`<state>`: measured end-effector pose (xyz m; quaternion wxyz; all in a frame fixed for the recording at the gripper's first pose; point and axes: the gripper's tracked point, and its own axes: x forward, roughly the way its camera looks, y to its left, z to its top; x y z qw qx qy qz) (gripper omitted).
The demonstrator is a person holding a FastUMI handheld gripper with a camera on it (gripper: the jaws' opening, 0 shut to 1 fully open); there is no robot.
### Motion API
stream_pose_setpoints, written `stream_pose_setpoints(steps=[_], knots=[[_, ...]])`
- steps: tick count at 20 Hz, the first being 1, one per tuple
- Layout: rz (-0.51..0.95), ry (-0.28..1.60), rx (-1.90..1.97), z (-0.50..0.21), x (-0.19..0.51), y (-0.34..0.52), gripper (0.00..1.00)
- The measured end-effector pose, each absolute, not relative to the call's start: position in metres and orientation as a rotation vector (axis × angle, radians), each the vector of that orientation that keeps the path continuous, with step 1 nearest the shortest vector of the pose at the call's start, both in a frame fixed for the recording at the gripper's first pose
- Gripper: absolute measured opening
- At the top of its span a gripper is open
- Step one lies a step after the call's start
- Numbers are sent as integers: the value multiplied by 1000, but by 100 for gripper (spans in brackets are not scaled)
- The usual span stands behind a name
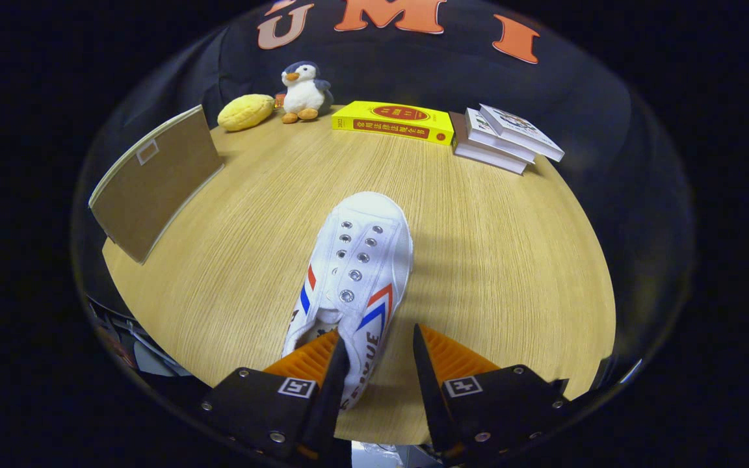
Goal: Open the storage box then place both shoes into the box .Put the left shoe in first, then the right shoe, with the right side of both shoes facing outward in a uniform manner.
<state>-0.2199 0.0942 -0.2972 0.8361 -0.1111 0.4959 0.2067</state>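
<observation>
Gripper view, white shoe, tool agape

A shoe lies on the table — heel between the gripper's parted fingers, toe pointing away toward the books.

White canvas shoe with shiny metal eyelets, on matt wood-grain table. Ribbed gripper pads, spread. Plush penguin at far edge. Glossy yellow book.
</observation>
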Motion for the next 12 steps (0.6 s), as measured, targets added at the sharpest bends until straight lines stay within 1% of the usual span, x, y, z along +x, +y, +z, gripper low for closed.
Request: stream_pose_setpoints(steps=[3,4,5,6,11,12], knots=[[396,1014,-199,-299,-211,87,46],[368,988,-197,-296,-201,82,38],[347,958,-176,-295,-189,82,34],[336,949,-166,-297,-179,82,26],[408,1037,-56,-319,-169,83,20],[420,1063,-13,-320,-170,82,20]])
